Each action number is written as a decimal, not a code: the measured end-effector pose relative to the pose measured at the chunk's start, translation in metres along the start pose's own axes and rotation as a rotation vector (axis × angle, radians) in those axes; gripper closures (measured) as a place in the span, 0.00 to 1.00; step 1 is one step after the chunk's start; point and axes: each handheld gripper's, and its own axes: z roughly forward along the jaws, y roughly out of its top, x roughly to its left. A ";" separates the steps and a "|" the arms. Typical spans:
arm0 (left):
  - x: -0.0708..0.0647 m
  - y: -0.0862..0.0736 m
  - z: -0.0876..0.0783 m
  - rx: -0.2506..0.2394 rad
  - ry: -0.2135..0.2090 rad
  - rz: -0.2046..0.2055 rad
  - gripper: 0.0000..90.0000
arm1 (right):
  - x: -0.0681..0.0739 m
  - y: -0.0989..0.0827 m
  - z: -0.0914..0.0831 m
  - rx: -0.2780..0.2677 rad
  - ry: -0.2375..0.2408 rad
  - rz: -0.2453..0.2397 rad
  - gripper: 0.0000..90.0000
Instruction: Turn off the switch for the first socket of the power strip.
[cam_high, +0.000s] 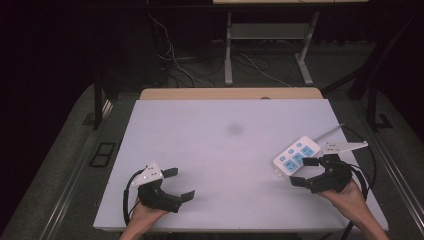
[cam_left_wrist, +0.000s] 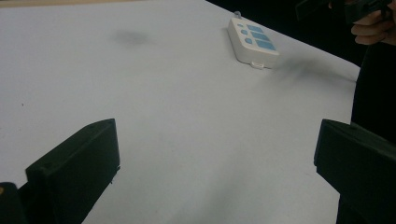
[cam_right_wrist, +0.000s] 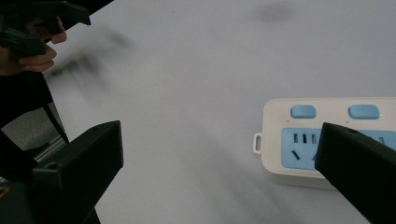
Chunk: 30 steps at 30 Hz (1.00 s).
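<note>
We see the power strip (cam_high: 296, 155) near the table's (cam_high: 210, 150) right edge, long axis running diagonally away rightward; our right gripper (cam_high: 306, 171), jaws wide, hovers over its near end, far closer than our left gripper (cam_high: 179, 184), also wide and empty

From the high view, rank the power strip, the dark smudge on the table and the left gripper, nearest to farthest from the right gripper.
1. power strip: just beside the right gripper, at the table's right.
2. dark smudge: mid-table, farther back.
3. left gripper: across the table, front left.
</note>
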 end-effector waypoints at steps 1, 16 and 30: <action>0.000 0.000 0.000 0.000 -0.001 0.000 0.00 | -0.001 0.001 -0.001 0.003 -0.002 0.001 0.01; 0.000 0.000 0.000 0.000 -0.002 -0.001 0.00 | -0.009 0.014 -0.004 0.029 -0.017 -0.012 0.01; 0.000 0.000 -0.001 -0.003 0.002 -0.001 0.00 | -0.020 0.023 -0.005 0.051 -0.035 -0.023 0.01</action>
